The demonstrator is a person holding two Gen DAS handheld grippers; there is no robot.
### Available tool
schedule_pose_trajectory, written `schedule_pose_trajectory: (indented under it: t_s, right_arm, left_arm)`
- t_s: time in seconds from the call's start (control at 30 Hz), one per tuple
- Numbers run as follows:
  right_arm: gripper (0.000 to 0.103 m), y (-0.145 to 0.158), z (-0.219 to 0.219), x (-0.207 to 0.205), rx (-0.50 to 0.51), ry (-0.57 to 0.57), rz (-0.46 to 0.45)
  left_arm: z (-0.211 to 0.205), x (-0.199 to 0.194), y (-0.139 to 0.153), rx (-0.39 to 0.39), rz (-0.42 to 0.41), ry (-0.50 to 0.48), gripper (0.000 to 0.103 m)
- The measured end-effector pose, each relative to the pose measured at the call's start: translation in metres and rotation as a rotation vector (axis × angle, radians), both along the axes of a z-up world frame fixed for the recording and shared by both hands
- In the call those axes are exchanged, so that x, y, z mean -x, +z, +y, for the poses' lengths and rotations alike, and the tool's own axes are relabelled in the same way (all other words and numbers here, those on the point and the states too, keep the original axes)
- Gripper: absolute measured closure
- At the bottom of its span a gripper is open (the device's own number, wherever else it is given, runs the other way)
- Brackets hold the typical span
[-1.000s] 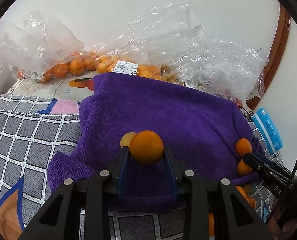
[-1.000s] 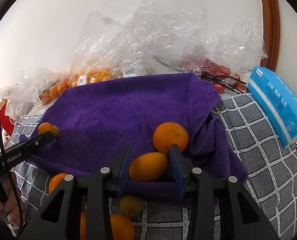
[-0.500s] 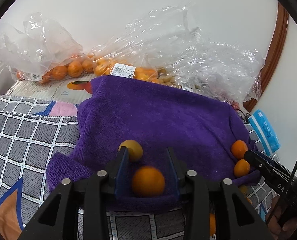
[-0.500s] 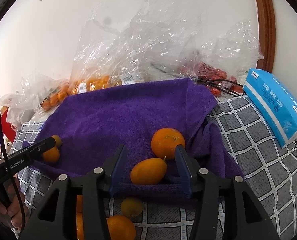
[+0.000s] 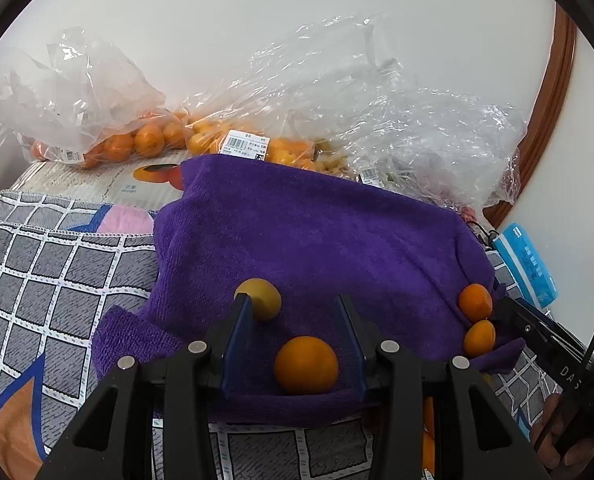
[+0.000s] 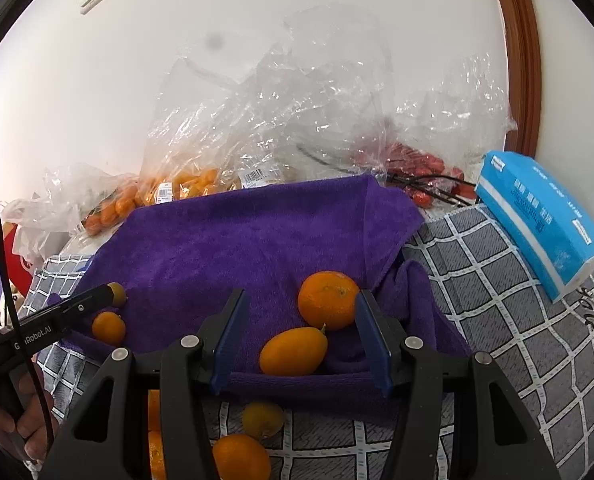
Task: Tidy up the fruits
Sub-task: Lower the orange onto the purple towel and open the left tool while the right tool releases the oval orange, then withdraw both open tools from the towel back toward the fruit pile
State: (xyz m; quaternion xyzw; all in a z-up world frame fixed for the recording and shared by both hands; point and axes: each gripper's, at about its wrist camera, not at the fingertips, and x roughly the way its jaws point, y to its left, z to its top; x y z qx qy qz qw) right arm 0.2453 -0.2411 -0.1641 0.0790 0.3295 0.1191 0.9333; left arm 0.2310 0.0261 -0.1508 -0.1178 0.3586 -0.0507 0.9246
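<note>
A purple towel [image 5: 317, 240] lies spread over a checked cloth. My left gripper [image 5: 293, 304] is open, and a round orange [image 5: 305, 365] rests on the towel between its jaws, touching neither pad. A yellowish fruit [image 5: 259, 299] sits at its left fingertip. My right gripper [image 6: 300, 296] is open too, with an oval orange fruit [image 6: 293, 351] lying loose on the towel between its jaws. A bigger round orange [image 6: 328, 300] lies by its right fingertip. Two small oranges [image 5: 475, 303] sit at the towel's right edge.
Clear plastic bags of oranges [image 5: 137, 140] and red fruit [image 6: 417, 164] are piled along the wall behind the towel. A blue tissue pack [image 6: 537, 216] lies to the right. Loose fruits [image 6: 262, 419] rest on the checked cloth [image 6: 497, 320] before the towel's front edge.
Both grippers have opened. The left one let go of the round orange, which dropped onto the towel. The right one released the oval fruit, which stays on the towel.
</note>
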Motion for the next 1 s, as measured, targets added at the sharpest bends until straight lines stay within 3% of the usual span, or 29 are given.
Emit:
schedule_pose_trajectory:
  t_s: [0.37, 0.5, 0.8, 1.0]
  right_arm:
    - [0.048, 0.007, 0.004, 0.006, 0.048, -0.013, -0.042]
    - [0.048, 0.010, -0.001, 0.008, 0.023, -0.026, -0.056]
    - [0.048, 0.022, -0.002, 0.004, 0.004, -0.032, -0.004]
    - [0.046, 0.041, -0.005, 0.026, 0.027, -0.029, -0.009]
  left_arm:
    - [0.001, 0.000, 0.002, -0.004, -0.007, 0.002, 0.062]
    - [0.001, 0.001, 0.004, -0.019, -0.021, 0.006, 0.062]
    - [0.001, 0.001, 0.006, -0.019, -0.026, 0.010, 0.062]
    - [0.005, 0.002, 0.008, 0.004, -0.021, 0.004, 0.062]
